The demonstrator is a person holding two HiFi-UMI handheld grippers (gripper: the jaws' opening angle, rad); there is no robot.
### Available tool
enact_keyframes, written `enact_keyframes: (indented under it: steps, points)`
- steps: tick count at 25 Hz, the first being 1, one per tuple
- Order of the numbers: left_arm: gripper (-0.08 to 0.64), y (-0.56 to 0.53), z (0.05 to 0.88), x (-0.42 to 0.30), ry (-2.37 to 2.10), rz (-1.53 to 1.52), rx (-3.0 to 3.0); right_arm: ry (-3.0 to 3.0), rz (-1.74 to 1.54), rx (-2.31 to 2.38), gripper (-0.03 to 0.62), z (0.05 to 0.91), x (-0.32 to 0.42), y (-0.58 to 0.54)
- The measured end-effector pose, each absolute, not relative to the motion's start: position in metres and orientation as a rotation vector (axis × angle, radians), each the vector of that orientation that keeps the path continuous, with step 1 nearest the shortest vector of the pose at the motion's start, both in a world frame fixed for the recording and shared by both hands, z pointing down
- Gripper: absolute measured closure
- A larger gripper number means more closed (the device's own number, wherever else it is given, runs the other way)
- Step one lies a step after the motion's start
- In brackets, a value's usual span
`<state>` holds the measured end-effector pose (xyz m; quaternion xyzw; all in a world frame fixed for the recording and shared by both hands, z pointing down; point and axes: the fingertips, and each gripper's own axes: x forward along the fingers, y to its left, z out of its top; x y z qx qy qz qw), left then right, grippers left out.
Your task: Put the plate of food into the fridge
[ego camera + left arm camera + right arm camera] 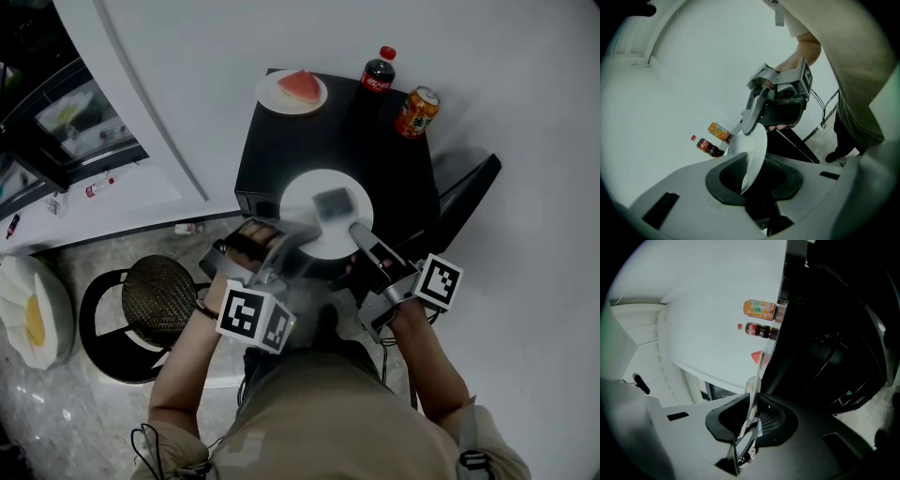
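Left tool, right tool: jaws narrow, clamped on plate rim.

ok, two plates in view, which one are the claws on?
The near plate, with a dark grey piece on it: left claw and right claw both clamp its rim. The far plate, with the red wedge, sits untouched.
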<state>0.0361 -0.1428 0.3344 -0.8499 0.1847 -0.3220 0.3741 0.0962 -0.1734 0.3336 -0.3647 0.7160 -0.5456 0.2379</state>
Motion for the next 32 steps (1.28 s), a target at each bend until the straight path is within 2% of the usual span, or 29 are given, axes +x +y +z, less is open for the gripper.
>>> enact_keyframes:
  steps: [32]
  points:
    - [0.482,-0.094,0.344,0.002,0.466,-0.813,-2.2,1.93,-1.524,-1.011,0.537,0.344,0.062,-0.125]
